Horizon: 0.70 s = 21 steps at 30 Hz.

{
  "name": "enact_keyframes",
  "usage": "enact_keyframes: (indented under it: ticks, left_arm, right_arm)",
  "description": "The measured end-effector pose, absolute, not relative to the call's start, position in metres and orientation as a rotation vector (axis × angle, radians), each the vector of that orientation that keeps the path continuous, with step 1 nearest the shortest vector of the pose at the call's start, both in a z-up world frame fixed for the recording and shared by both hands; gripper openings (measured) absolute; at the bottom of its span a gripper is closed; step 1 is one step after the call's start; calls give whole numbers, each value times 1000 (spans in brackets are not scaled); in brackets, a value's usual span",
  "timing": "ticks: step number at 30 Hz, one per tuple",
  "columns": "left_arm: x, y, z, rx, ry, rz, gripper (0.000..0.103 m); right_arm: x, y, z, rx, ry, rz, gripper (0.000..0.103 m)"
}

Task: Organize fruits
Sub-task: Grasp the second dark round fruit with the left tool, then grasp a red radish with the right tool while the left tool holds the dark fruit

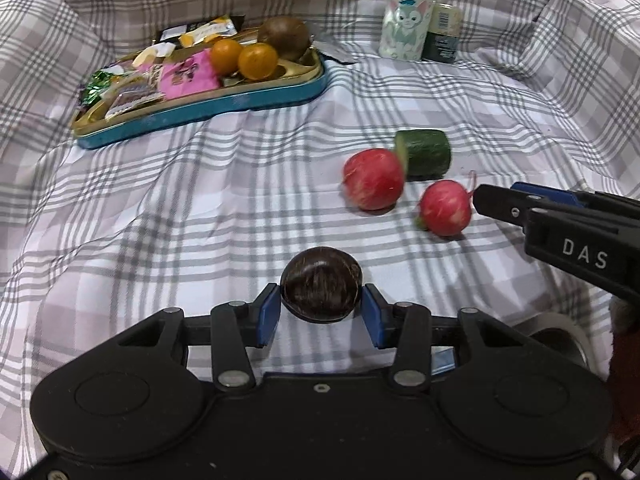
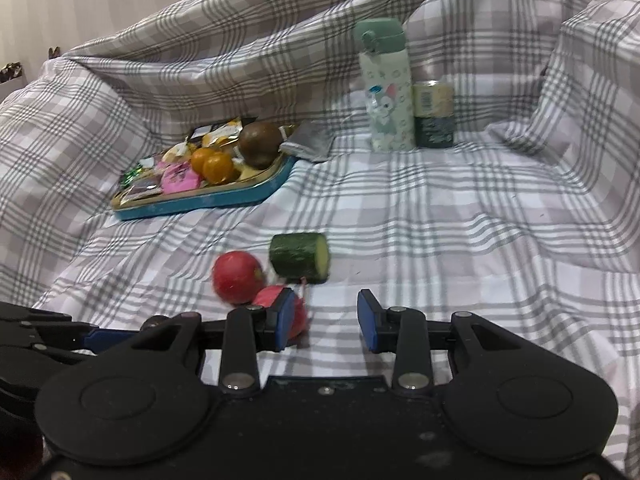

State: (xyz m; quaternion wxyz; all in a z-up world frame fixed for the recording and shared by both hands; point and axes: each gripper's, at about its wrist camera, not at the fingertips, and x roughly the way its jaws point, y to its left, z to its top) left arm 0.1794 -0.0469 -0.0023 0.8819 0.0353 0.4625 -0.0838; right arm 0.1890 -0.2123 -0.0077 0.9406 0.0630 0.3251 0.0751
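Note:
My left gripper (image 1: pixel 322 314) is shut on a dark brown round fruit (image 1: pixel 322 295), held just above the checked cloth. Two red radish-like fruits (image 1: pixel 374 185) (image 1: pixel 445 208) and a green cucumber piece (image 1: pixel 424 153) lie on the cloth ahead to the right. My right gripper (image 2: pixel 325 318) is open and empty, its left finger (image 2: pixel 285 318) right beside the nearer red fruit (image 2: pixel 276 298); the other red fruit (image 2: pixel 237 277) and the cucumber (image 2: pixel 300 262) lie just beyond. A blue tray (image 1: pixel 224 100) at the far left holds two oranges (image 1: pixel 258 61), a brown kiwi-like fruit (image 1: pixel 285 36) and snack packets.
A cartoon-print bottle (image 1: pixel 408 12) and a small can (image 1: pixel 442 34) stand at the back right. The checked cloth (image 1: pixel 160 208) rises in folds around the area. A metal bowl rim (image 1: pixel 556 332) shows at the right near my left gripper.

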Motion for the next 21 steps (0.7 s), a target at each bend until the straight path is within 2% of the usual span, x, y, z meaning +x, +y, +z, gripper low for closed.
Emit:
enact_keyframes:
  ticks: [21]
  left_arm:
    - [176, -34, -8, 18, 880, -216, 52]
  right_arm:
    - [194, -197, -11, 148, 691, 246, 40]
